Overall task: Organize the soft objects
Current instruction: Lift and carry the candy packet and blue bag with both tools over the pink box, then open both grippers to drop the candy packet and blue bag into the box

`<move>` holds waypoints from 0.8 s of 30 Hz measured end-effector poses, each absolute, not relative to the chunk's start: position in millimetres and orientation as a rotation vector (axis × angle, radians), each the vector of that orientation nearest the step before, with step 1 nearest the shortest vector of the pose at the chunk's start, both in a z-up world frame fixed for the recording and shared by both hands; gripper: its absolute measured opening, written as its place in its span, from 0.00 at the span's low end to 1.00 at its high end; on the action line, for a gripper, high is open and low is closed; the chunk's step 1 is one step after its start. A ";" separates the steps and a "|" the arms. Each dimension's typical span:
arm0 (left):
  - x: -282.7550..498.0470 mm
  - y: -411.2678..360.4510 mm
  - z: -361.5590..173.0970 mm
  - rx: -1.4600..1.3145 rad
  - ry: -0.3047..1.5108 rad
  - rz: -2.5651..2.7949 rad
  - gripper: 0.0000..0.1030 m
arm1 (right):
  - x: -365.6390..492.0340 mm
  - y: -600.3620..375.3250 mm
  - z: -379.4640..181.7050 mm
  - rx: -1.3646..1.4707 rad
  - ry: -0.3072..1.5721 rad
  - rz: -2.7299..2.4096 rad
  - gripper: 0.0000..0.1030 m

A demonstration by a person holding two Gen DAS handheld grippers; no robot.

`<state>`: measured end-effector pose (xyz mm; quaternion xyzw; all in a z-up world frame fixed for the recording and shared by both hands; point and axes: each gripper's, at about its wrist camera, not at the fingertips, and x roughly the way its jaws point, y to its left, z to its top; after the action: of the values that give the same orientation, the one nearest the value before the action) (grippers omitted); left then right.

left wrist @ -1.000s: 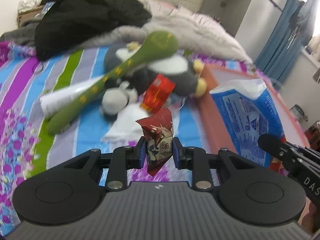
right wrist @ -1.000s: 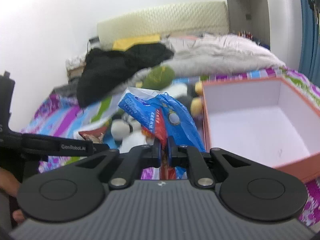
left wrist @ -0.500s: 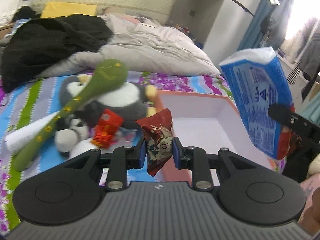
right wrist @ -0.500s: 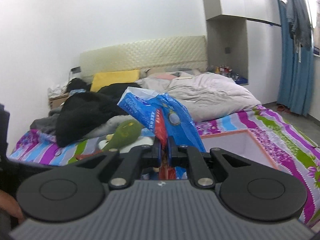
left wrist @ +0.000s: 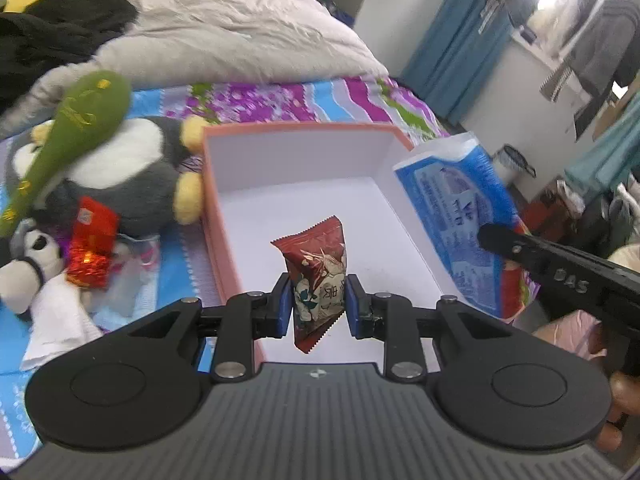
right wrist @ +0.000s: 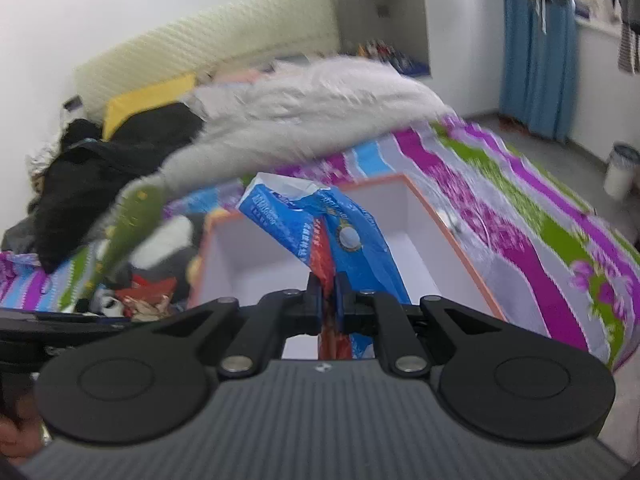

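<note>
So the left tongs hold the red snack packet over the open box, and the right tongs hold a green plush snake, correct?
Not quite. The left wrist view shows the left tongs gripping the red snack packet over the open box, but the right tongs hold a blue tissue pack; the green plush snake lies on the bed.

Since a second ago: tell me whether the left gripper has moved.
Yes. The left gripper, holding the red snack packet, has swung rightward from over the plush penguin to above the open orange box.

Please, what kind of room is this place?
Most likely a bedroom: a bed with a striped sheet, a crumpled grey duvet, a padded headboard against the wall, and blue curtains.
</note>
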<state>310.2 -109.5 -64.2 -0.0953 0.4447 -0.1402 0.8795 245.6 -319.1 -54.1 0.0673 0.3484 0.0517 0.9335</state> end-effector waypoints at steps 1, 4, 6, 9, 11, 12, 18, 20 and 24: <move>314.8 -114.4 -67.2 -0.187 0.937 -0.291 0.31 | 251.3 -323.1 -59.8 0.147 0.738 0.097 0.10; 329.6 -121.8 -79.2 -0.170 0.977 -0.287 0.31 | 264.9 -328.3 -76.6 0.149 0.807 0.086 0.11; 337.0 -123.1 -87.1 -0.175 1.008 -0.288 0.31 | 271.5 -331.6 -88.3 0.158 0.843 0.081 0.11; 346.3 -124.0 -99.3 -0.181 1.047 -0.280 0.31 | 275.9 -335.8 -104.5 0.168 0.880 0.065 0.12; 348.3 -125.2 -104.4 -0.176 1.059 -0.285 0.31 | 276.5 -336.8 -110.3 0.171 0.892 0.066 0.12; 347.4 -126.3 -105.3 -0.165 1.057 -0.287 0.31 | 276.3 -336.6 -113.1 0.169 0.899 0.069 0.12; 344.8 -126.7 -106.3 -0.135 1.041 -0.278 0.46 | 276.2 -338.7 -117.7 0.180 0.903 0.061 0.45; 344.6 -125.2 -104.2 -0.139 1.036 -0.274 0.46 | 277.8 -340.0 -117.5 0.187 0.900 0.072 0.50; 338.3 -122.1 -92.2 -0.121 0.993 -0.277 0.46 | 273.0 -337.7 -108.9 0.181 0.871 0.075 0.50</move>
<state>338.3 -122.1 -92.2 -0.0579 0.4747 -0.1324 0.8682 273.0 -337.7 -108.9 0.0874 0.4211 0.0361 0.9021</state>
